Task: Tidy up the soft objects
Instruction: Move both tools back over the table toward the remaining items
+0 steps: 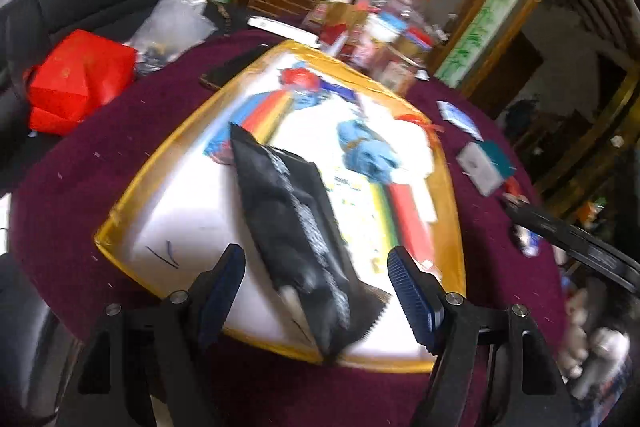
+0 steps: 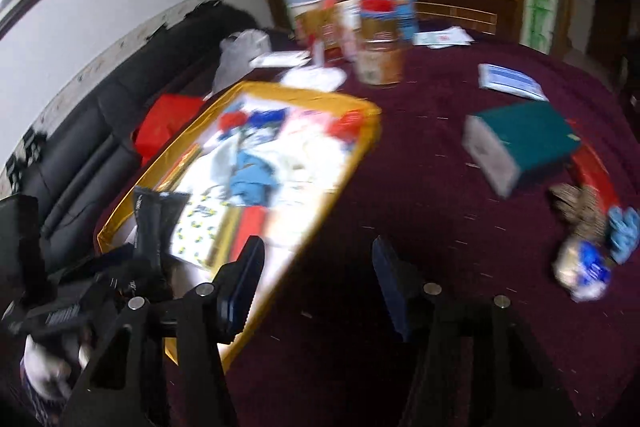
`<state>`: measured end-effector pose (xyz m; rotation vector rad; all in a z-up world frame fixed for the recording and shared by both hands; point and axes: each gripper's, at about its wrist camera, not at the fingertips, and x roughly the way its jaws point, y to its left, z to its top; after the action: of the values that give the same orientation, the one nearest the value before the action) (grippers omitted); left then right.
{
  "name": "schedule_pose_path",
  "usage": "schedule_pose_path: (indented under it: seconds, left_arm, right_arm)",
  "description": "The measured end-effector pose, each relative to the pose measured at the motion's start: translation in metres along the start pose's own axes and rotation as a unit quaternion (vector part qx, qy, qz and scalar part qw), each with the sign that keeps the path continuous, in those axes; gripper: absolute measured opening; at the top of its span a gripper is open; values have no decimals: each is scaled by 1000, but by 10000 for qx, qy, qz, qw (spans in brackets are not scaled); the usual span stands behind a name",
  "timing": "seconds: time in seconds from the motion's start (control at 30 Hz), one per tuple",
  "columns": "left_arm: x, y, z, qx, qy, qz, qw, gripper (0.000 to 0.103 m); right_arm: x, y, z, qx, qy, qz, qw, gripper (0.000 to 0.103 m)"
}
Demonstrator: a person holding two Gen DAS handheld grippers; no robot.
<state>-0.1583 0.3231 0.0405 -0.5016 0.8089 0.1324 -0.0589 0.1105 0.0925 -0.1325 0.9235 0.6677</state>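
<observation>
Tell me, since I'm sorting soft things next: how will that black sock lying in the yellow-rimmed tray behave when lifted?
The black sock looks limp: it lies creased across the yellow-rimmed tray, so it would probably droop from either side of a pinch. It seems thin knit fabric, likely light and unlikely to slip, roll or break.

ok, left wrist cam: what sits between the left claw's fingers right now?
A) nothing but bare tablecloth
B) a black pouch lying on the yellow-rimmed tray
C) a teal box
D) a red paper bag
B: the black pouch lies on the yellow-rimmed tray, its near end between the open left claw's fingers, pads not pressing on it.
</observation>
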Motion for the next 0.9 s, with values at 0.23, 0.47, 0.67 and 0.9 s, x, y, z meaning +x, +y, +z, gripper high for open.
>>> schedule_pose_path:
  seconds: [0.23, 0.47, 0.67, 0.9]
  left_arm:
    - [-39, -16, -2, -97, -654, -277, 9974, 83]
    - [-84, -113, -14, 947, -1641, -1302, 9732, 103]
    - [-4, -202, -47, 1879, 84, -1436, 9716, 103]
    - [80, -239, -65, 2050, 973, -890, 9698, 102]
  right_arm:
    - [-57, -83, -16, 769, -452, -376, 9953, 65]
    - [-139, -162, -47, 1134, -1531, -1392, 9718, 102]
    - [-175, -230, -84, 1829, -1847, -1737, 9499, 103]
    - [-144, -282, -112, 2600, -1045, -1065, 9540, 103]
